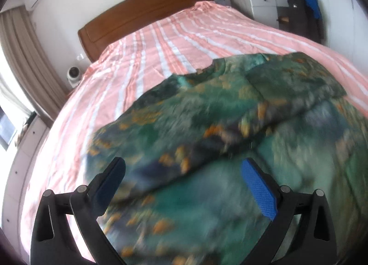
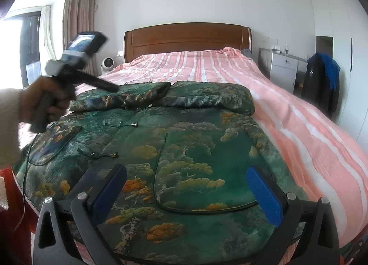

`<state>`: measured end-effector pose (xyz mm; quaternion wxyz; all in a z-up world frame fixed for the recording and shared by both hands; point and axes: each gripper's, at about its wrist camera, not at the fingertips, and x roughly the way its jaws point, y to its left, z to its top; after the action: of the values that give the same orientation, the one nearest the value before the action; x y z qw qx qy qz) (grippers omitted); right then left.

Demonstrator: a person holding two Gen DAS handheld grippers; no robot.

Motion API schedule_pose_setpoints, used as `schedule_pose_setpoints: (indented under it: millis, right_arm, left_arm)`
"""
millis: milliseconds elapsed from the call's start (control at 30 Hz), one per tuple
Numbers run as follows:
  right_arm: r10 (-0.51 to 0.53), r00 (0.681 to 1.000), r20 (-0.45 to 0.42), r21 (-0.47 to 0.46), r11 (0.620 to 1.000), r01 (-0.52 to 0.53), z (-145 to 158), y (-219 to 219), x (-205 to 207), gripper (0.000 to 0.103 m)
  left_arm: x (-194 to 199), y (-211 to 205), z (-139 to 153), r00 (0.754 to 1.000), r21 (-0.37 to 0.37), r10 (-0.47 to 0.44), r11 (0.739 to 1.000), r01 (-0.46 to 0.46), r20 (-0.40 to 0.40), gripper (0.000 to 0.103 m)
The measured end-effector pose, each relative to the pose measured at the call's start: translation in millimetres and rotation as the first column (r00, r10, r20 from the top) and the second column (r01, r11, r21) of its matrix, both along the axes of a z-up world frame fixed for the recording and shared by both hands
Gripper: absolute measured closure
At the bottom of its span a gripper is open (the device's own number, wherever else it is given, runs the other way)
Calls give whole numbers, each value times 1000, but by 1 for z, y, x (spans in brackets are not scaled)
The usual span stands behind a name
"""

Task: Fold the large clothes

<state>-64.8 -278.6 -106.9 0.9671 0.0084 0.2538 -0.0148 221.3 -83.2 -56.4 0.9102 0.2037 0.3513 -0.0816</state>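
Observation:
A large green jacket (image 2: pixel 188 150) printed with orange clouds lies flat on the bed, both sleeves folded across its upper part. In the left wrist view the same jacket (image 1: pixel 207 127) fills the lower frame, blurred. My left gripper (image 1: pixel 184 173) hovers open just above the cloth with nothing between its fingers. It also shows in the right wrist view as the left gripper (image 2: pixel 103 85), held by a hand (image 2: pixel 48 101) over the jacket's left sleeve. My right gripper (image 2: pixel 186 180) stands open above the jacket's lower front, holding nothing.
The bed has a pink striped cover (image 2: pixel 299 122) and a wooden headboard (image 2: pixel 186 39). A white drawer unit (image 2: pixel 283 67) and a chair draped with dark and blue clothes (image 2: pixel 322 81) stand to the right. A small white fan (image 2: pixel 108 64) sits by the curtain.

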Motion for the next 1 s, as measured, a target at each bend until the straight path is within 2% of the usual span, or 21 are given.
schedule_pose_setpoints:
  millis: [100,167,267,333,367,400,433,467,533,600,633,700,767,833,900,1000]
  right_arm:
    - [6,1000,10,-8,1000,-6,1,2,-1,1]
    - [8,1000,13,-10,1000,-8,2,2,-2,1]
    - [10,1000,21,-2,1000,-10,3,1,-4,1]
    - [11,1000,22,4,1000,-11,4,0,-3,1]
    - [12,1000,21,8,1000,-12,4,0,-3,1]
    - [13,1000,18,13,1000,-13,3,-1,-2,1]
    - [14,1000,16,16,1000,-14,3,-1,-1,1]
    - [14,1000,15,19,1000,-14,3,-1,-1,1]
    - [13,1000,21,17,1000,-14,4,0,-2,1]
    - [11,999,31,7,1000,-11,5,0,-4,1]
    - [10,999,34,-1,1000,-10,6,1,-5,1]
    - [7,999,35,-22,1000,-6,5,2,-8,1]
    - [5,999,32,-33,999,-3,4,3,-8,1]
    - [0,1000,27,-47,999,1,3,4,-8,1]
    - [-3,1000,24,-60,998,4,2,7,-6,1]
    - [3,1000,22,-80,997,-1,0,12,-5,1]
  left_arm:
    - [-22,20,4,1000,67,-2,998,3,-21,2]
    - [-39,36,12,1000,192,-4,981,8,-24,2]
    - [-66,60,34,999,382,-46,923,49,-17,2]
    - [-84,71,44,995,491,-87,865,101,-53,1]
    - [-95,76,45,993,535,-102,837,117,-59,1]
    - [-103,79,44,992,555,-111,822,129,-67,1]
    - [-111,81,41,990,556,-114,819,142,-86,1]
    - [-119,82,35,988,533,-113,832,152,-104,1]
    - [-132,80,19,986,439,-110,885,155,-127,1]
    - [-141,76,-2,985,297,-80,947,123,-153,1]
    - [-144,75,-16,981,191,-45,978,81,-188,1]
    - [-147,74,-33,970,43,11,999,0,-243,1]
    - [-149,76,-50,952,-103,74,989,-109,-296,1]
    - [-153,81,-58,941,-199,126,960,-195,-314,1]
    - [-160,86,-60,943,-236,153,945,-227,-295,1]
    - [-161,99,-51,952,-237,201,937,-256,-232,1]
